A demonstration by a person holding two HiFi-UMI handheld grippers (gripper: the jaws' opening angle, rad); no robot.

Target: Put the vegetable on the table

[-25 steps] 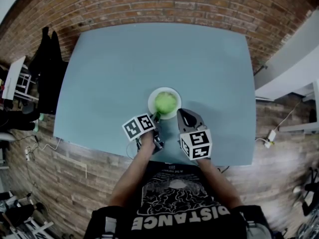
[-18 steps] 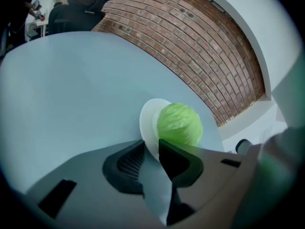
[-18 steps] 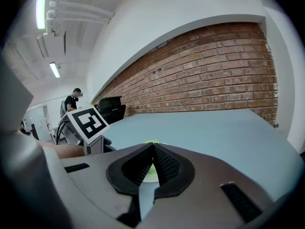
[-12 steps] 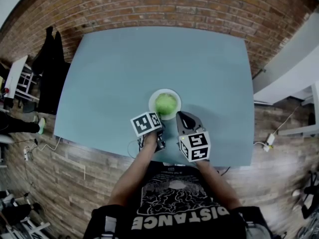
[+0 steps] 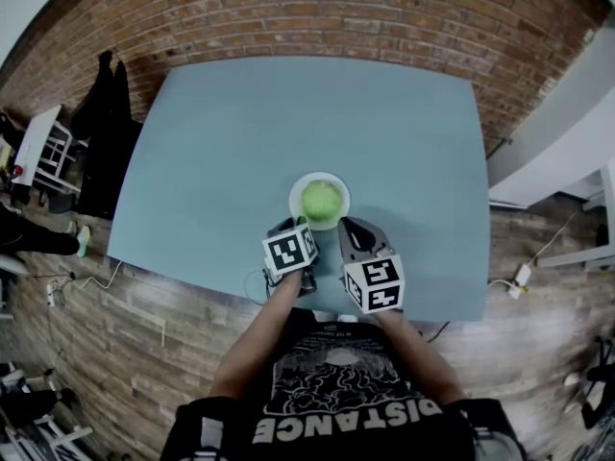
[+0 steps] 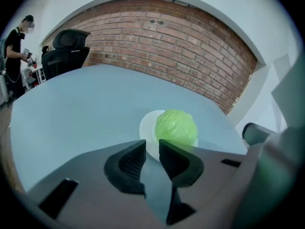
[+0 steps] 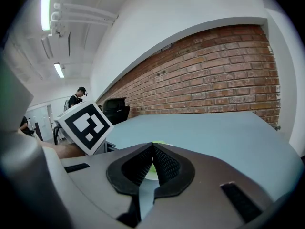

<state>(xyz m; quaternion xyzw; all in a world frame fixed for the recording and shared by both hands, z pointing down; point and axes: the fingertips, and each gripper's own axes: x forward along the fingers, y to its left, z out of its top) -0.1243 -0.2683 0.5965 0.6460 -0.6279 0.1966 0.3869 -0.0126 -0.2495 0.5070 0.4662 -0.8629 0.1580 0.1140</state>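
A round green cabbage point(image 5: 322, 200) rests on a small white plate point(image 5: 296, 211) near the front middle of the blue-grey table point(image 5: 240, 133). Both grippers hover just short of the plate on my side. The left gripper point(image 5: 292, 226) points at the plate's near-left rim. In the left gripper view its jaws point(image 6: 152, 145) stand a narrow gap apart with nothing between them, and the cabbage point(image 6: 175, 126) and plate point(image 6: 146, 129) lie just beyond. The right gripper point(image 5: 350, 225) is at the plate's near-right. Its jaws point(image 7: 152, 148) touch at the tips and hold nothing.
A brick wall runs behind the table's far edge. A black chair draped with dark clothing point(image 5: 101, 133) and a white stand point(image 5: 36, 150) are off the left side. A person point(image 6: 14, 46) stands far left. The left gripper's marker cube point(image 7: 86, 125) sits close beside the right gripper.
The left gripper has shifted right and a little forward, closer to the plate and the right gripper. The right gripper has barely moved. The cabbage stays on the plate.
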